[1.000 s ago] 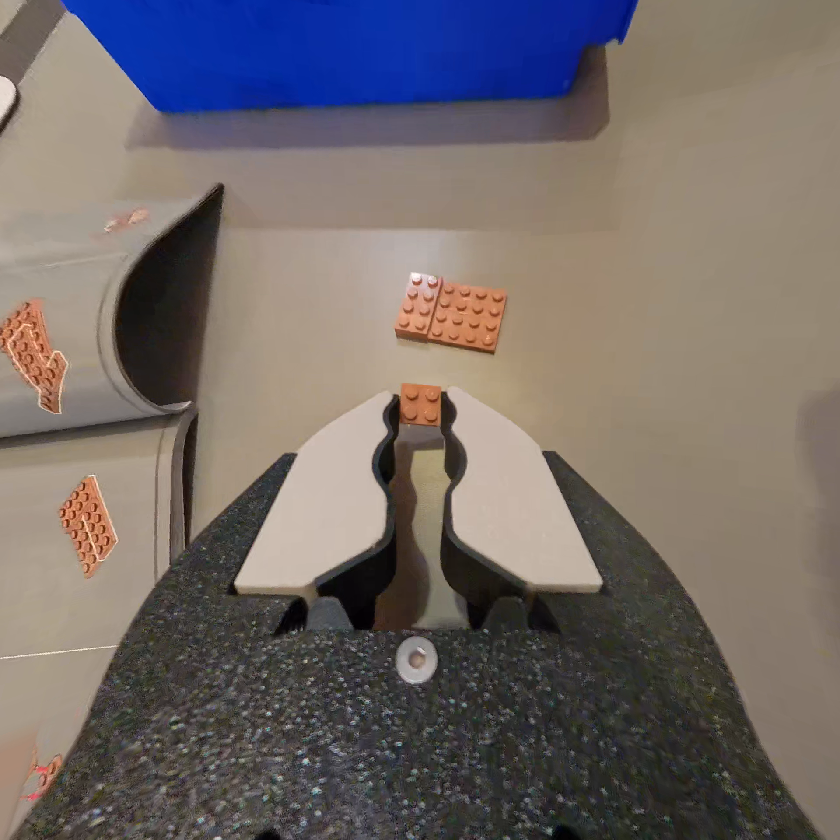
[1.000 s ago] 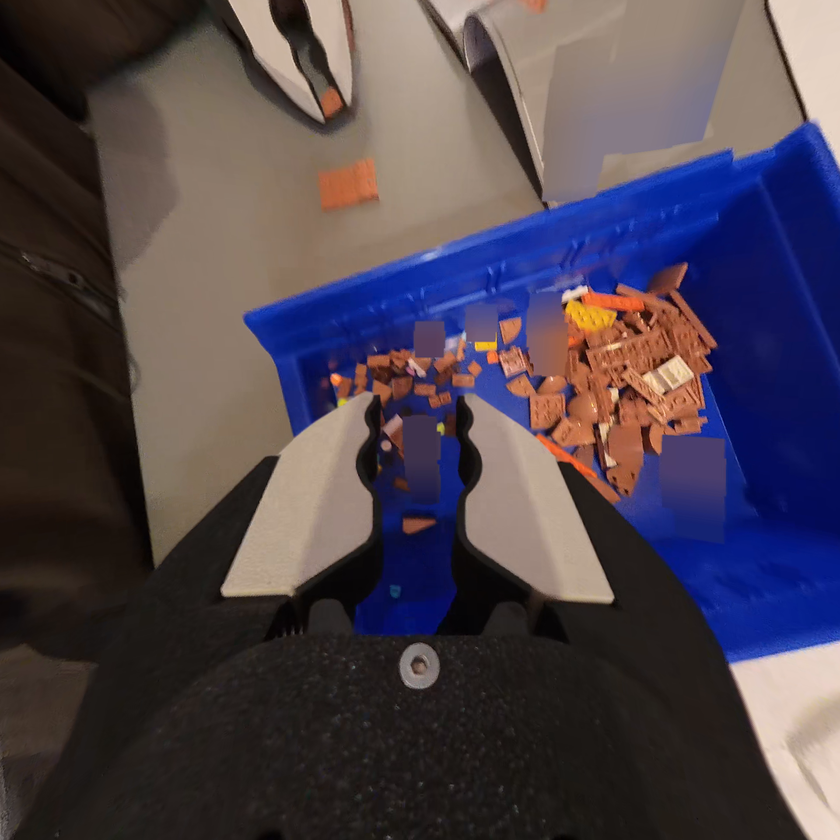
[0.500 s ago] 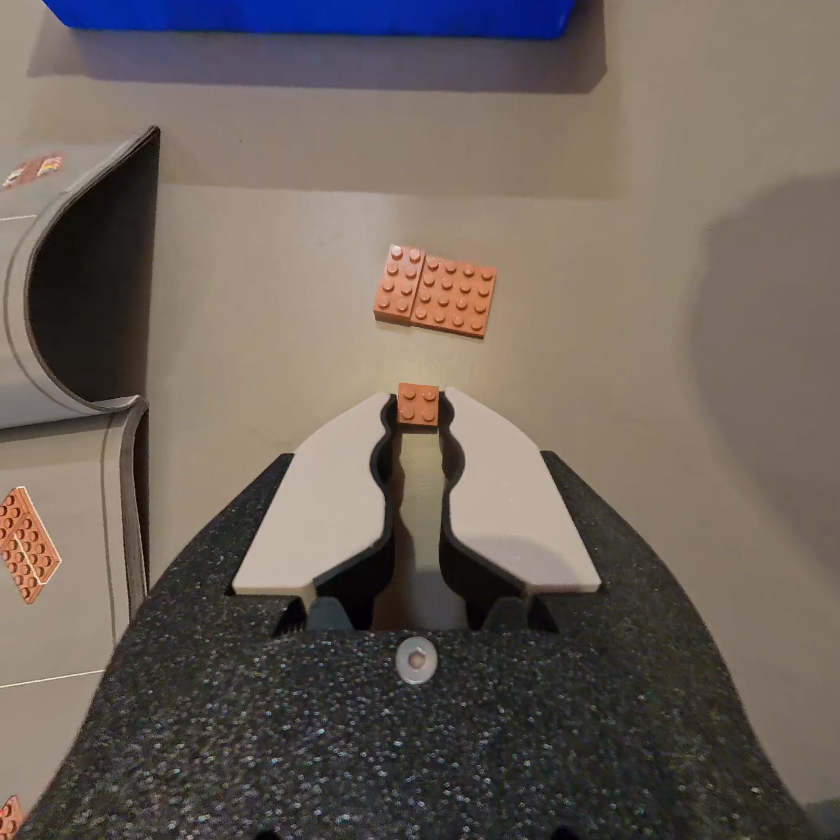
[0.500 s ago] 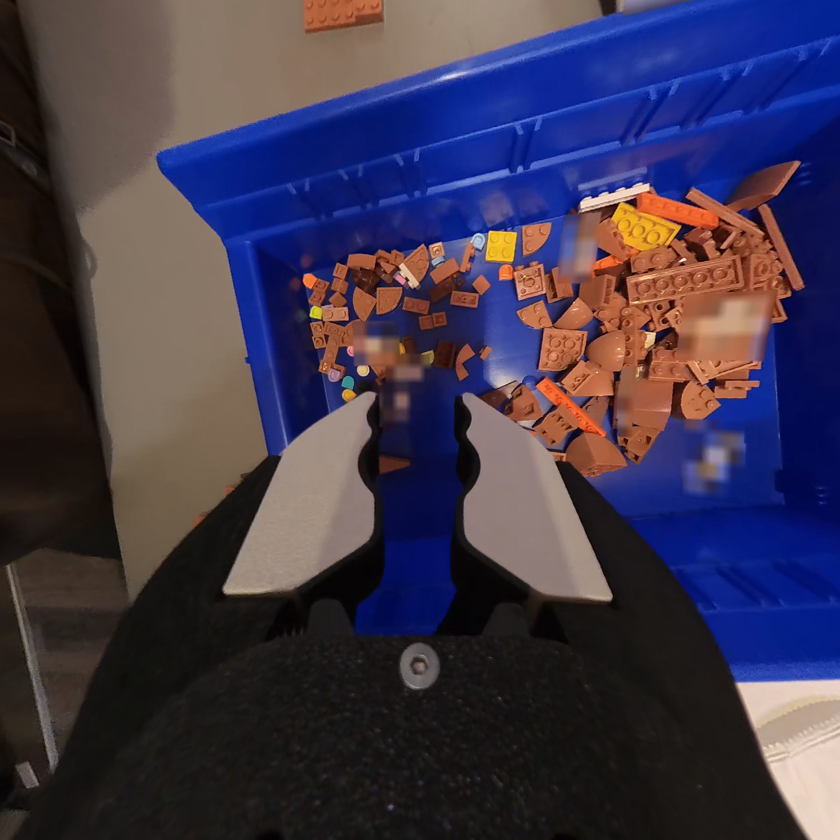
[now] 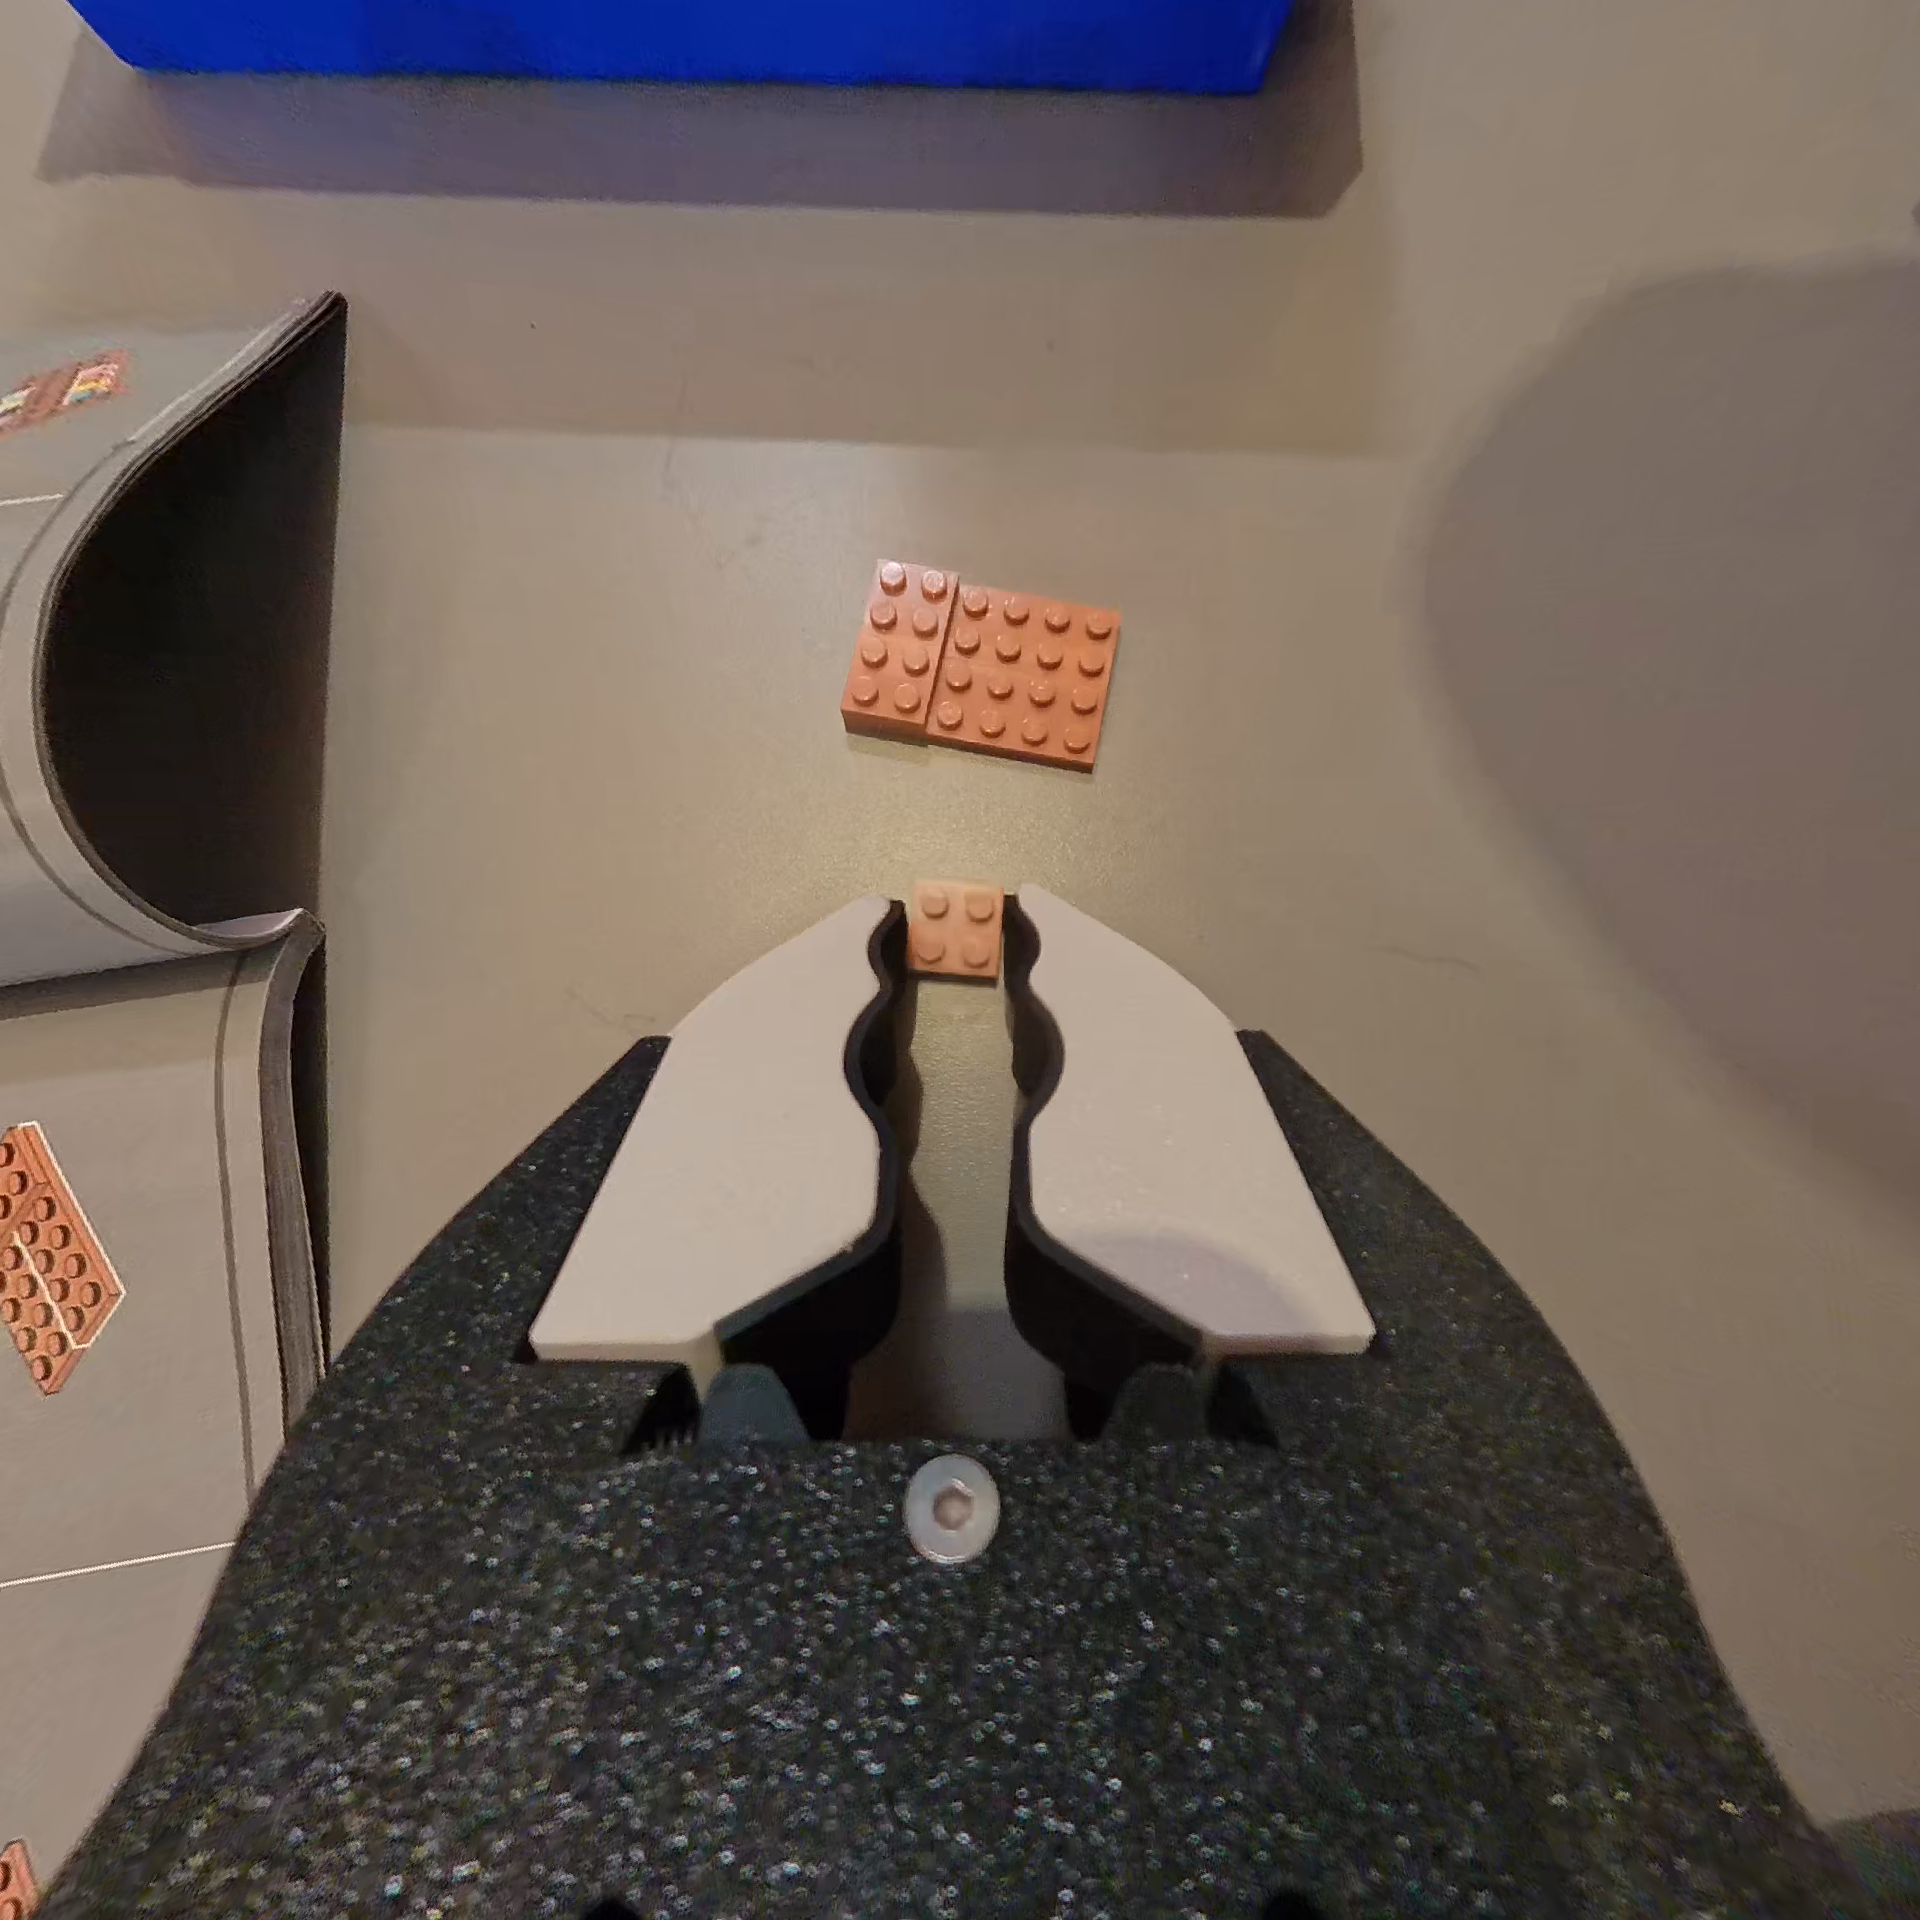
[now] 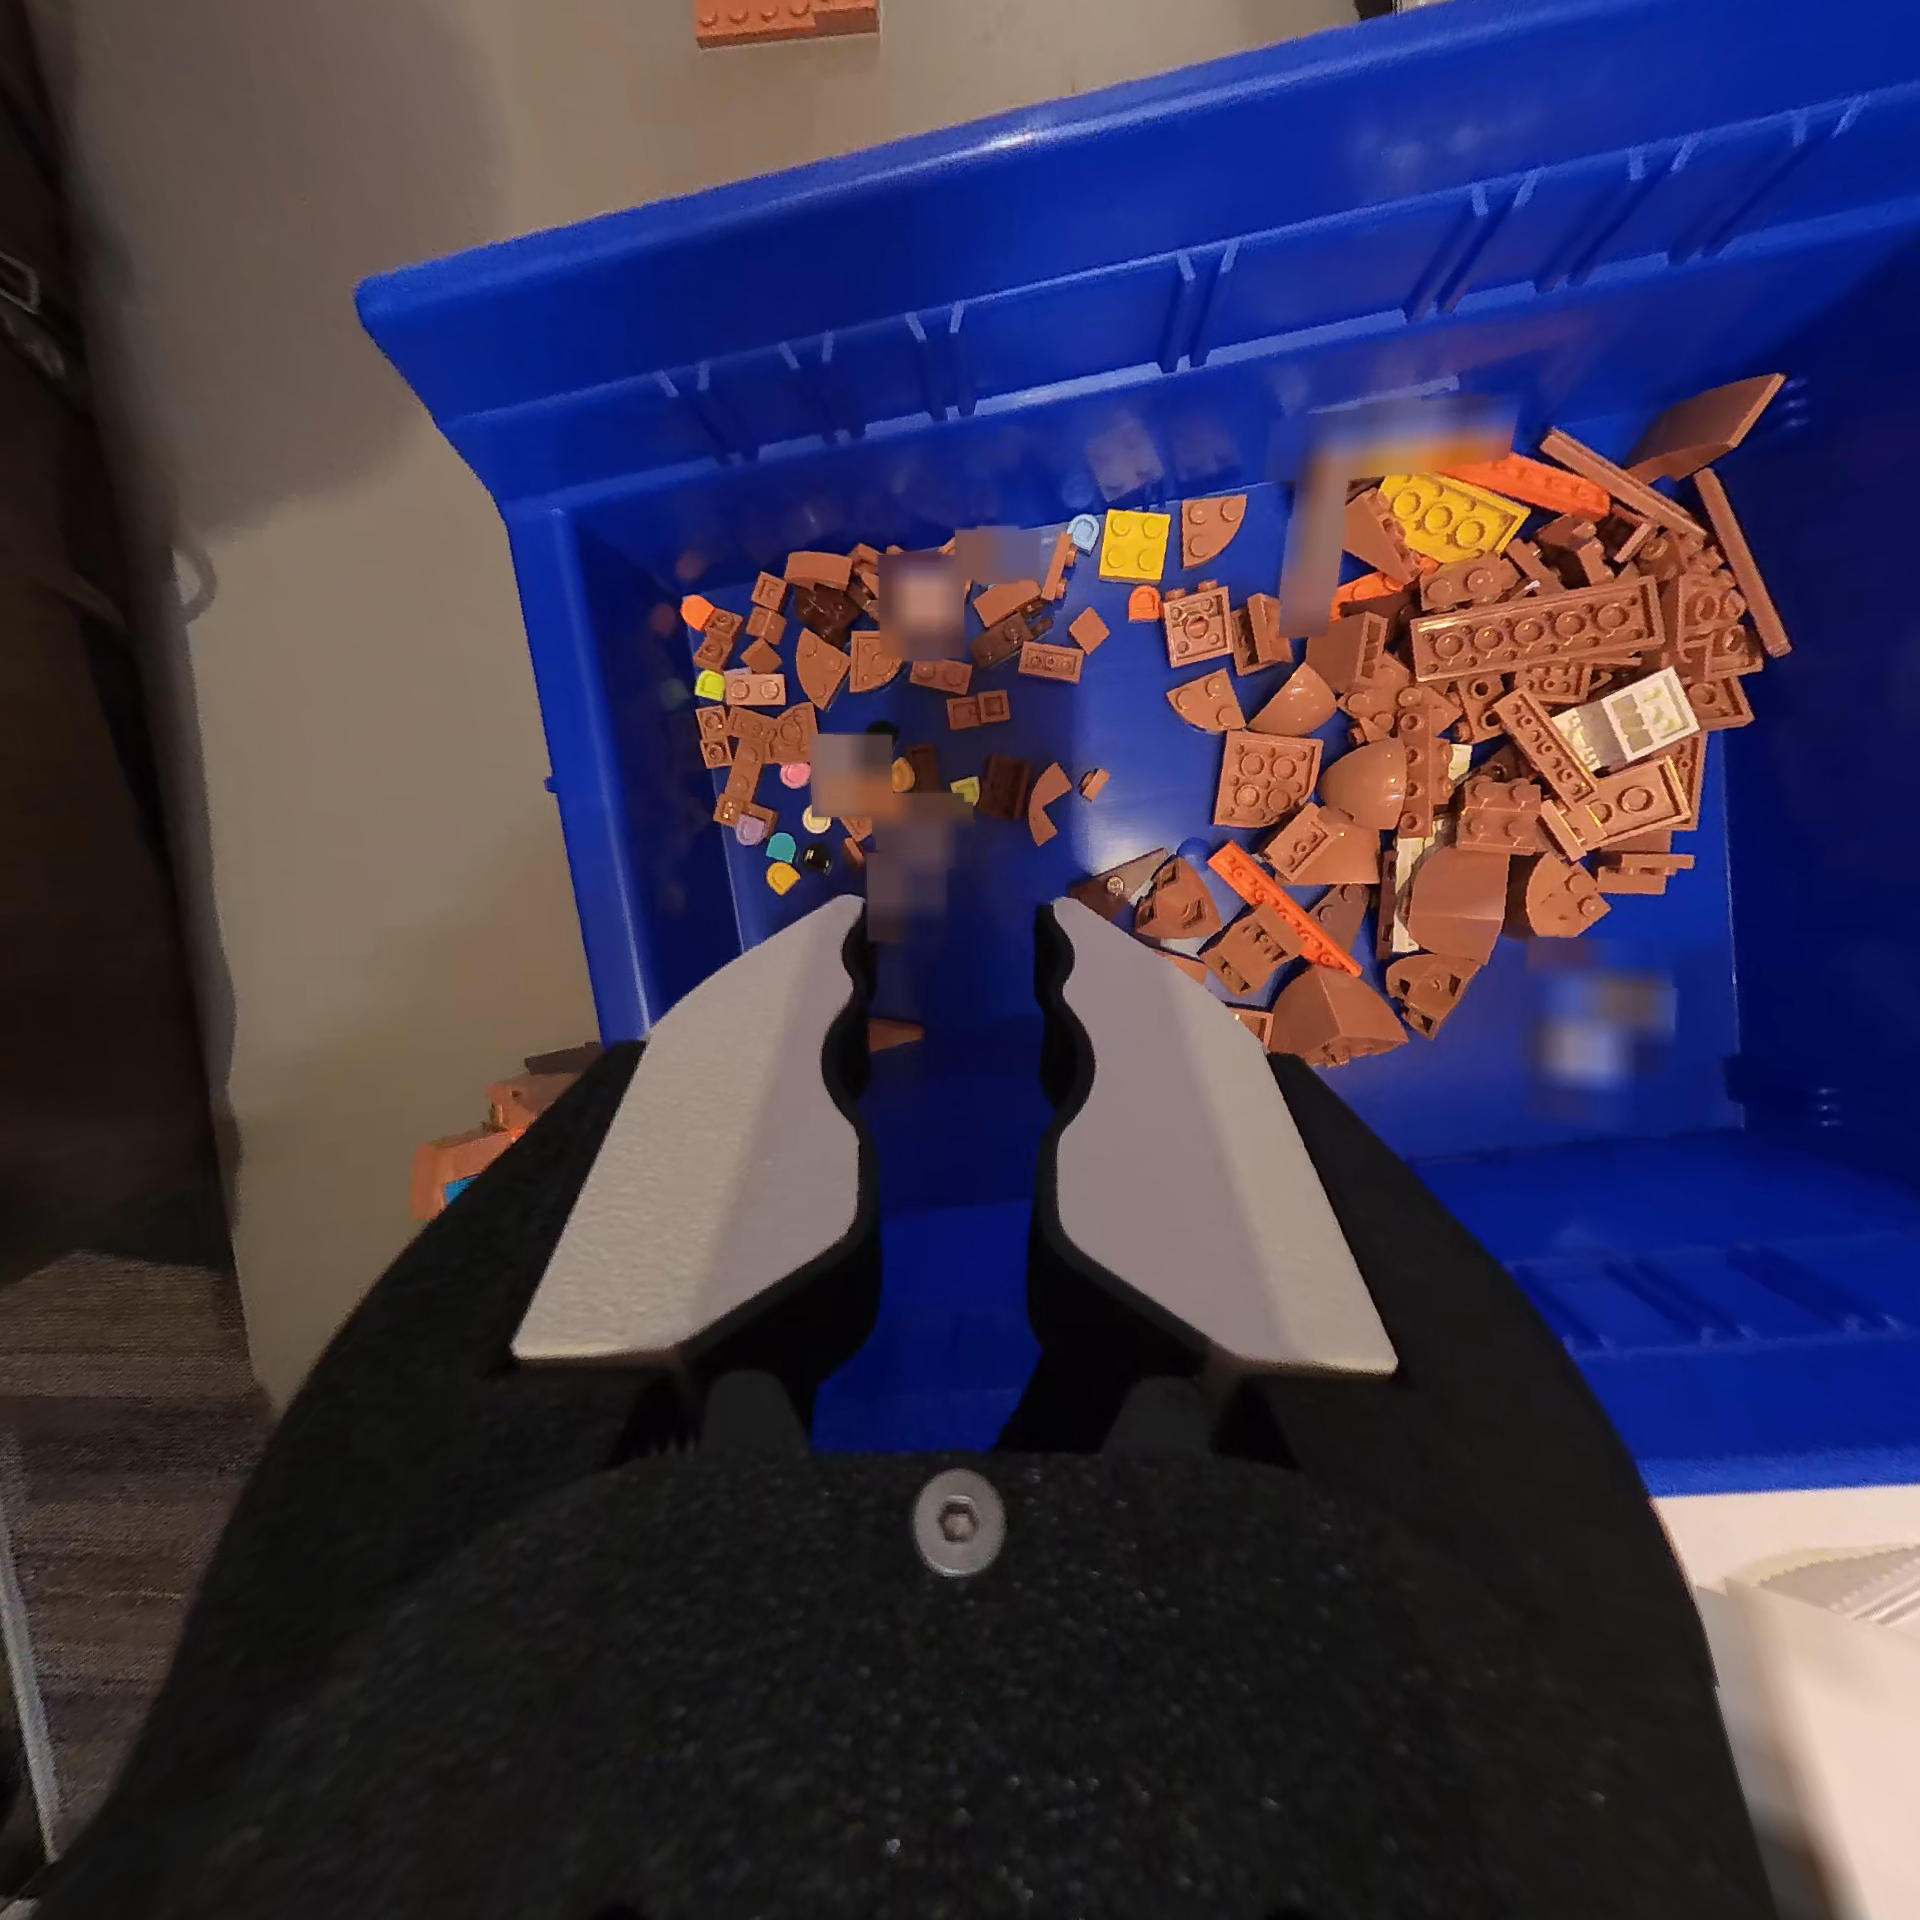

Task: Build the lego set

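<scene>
The left gripper was closed narrowly on a small 2x2 plate, pinched by its sides at the fingertips, studs up. Straight ahead of it and slightly right, apart from the tips, the base lay flat on the table: two brown plates side by side, long axis running crosswise to the fingers. The gripper pointed forward and down at it, so I judged a short advance would bring the plate over the studs.

The right gripper hung over the blue bin, jaws apart and empty, loose bricks lying mostly ahead and to its right. The left was plainly nearer the base.
</scene>
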Demonstrator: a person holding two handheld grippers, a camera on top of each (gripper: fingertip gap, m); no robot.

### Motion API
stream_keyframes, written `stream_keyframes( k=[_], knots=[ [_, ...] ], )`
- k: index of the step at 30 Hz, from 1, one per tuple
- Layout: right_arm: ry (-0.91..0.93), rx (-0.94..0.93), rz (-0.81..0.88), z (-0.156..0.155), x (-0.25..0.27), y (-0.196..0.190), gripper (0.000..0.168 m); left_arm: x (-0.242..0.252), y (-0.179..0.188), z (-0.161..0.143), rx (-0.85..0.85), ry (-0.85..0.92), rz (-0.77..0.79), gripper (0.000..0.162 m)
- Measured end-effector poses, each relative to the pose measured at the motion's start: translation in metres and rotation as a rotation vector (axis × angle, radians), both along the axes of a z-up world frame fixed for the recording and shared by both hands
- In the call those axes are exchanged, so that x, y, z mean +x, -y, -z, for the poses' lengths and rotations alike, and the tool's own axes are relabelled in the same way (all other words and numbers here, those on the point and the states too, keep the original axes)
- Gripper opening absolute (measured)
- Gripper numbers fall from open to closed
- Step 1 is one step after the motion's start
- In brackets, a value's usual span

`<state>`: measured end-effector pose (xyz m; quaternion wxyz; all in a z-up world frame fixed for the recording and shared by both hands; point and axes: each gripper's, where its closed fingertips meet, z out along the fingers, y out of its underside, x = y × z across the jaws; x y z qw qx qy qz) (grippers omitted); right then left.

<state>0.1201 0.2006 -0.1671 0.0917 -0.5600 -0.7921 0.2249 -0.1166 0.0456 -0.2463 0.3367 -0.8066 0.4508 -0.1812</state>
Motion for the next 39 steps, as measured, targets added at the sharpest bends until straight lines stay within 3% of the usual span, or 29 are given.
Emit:
stream_keyframes(
  k=[11,21,39],
  knots=[
    [-0.028,0.004,0.018,-0.007,0.007,-0.007,0.029,0.001,0.002,-0.002,0.001,0.021,0.011,0.024],
    [-0.124,-0.050,0.052,-0.021,0.013,-0.014,0.027,-0.004,-0.002,-0.024,0.059,0.185,-0.027,0.024],
    [-0.190,-0.164,0.005,-0.003,0.011,-0.003,0.027,-0.007,-0.005,-0.032,0.065,0.250,-0.056,0.023]
  ],
)
